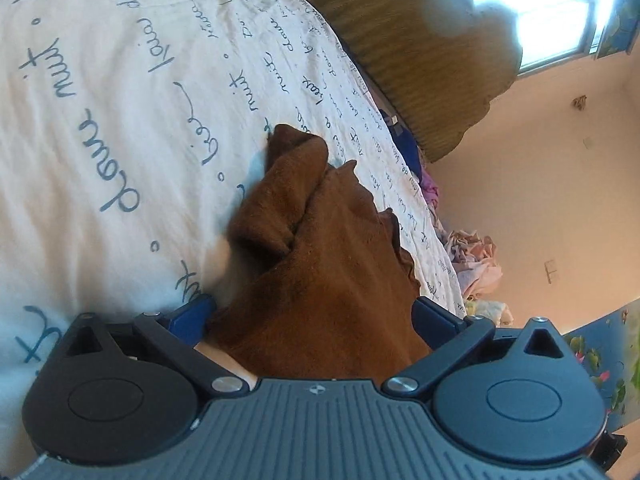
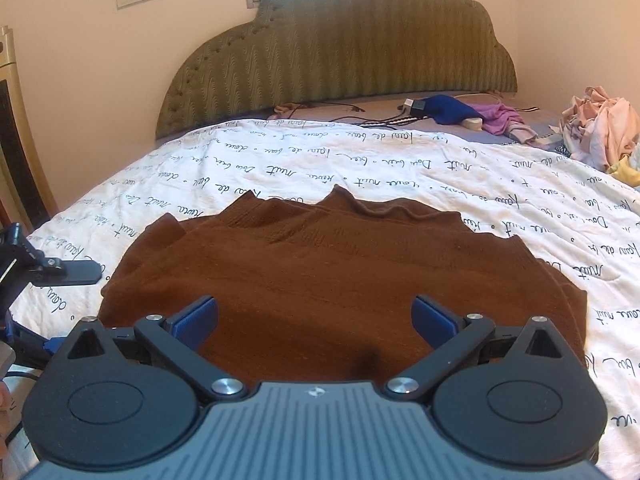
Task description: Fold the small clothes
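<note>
A brown knitted garment (image 2: pixel 320 264) lies spread on the white quilt with blue script (image 2: pixel 360 160). My right gripper (image 2: pixel 315 320) is open, its blue pads (image 2: pixel 196 318) wide apart just above the garment's near edge. In the left wrist view my left gripper (image 1: pixel 314 316) is open too, tilted sideways, with bunched brown cloth (image 1: pixel 320 248) lying between its blue pads (image 1: pixel 434 314); the pads do not pinch it. The left gripper also shows at the left edge of the right wrist view (image 2: pixel 60 270), beside the garment's left side.
A green padded headboard (image 2: pixel 340 48) stands at the far end. A blue item (image 2: pixel 448 110), a purple garment (image 2: pixel 504 118) and a pile of pale clothes (image 2: pixel 600 128) lie at the far right of the bed. A gold cabinet (image 2: pixel 16 128) stands left.
</note>
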Action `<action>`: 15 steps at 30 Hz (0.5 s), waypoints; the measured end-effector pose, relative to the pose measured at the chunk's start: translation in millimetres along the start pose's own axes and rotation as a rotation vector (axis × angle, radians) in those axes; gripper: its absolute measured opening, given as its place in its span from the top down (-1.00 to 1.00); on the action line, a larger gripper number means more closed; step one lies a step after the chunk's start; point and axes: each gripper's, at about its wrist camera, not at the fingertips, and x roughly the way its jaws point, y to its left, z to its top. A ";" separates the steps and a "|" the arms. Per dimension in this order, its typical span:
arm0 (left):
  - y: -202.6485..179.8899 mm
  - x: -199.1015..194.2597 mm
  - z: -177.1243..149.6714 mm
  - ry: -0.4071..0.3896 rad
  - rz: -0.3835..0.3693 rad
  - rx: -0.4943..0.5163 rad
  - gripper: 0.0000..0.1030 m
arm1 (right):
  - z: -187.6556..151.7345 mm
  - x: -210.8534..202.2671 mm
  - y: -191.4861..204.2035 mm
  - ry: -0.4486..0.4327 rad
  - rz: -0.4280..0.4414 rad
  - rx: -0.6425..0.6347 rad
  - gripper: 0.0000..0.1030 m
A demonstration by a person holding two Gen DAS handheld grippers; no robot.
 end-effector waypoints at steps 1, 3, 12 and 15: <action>-3.4 4.5 0.2 0.007 0.000 0.020 -0.87 | 0.5 0.4 1.2 -0.001 0.000 -0.001 -1.00; -7.7 12.7 -2.7 0.028 -0.004 0.047 -0.18 | 2.3 -0.1 3.1 -0.012 -0.011 -0.007 -1.00; 15.0 27.1 -41.0 -0.031 -0.106 0.128 0.68 | 57.2 20.3 33.7 0.041 0.024 -0.007 -1.00; 10.1 26.4 -42.8 -0.045 -0.109 0.156 0.68 | 76.8 49.9 80.5 0.147 0.089 -0.106 -1.00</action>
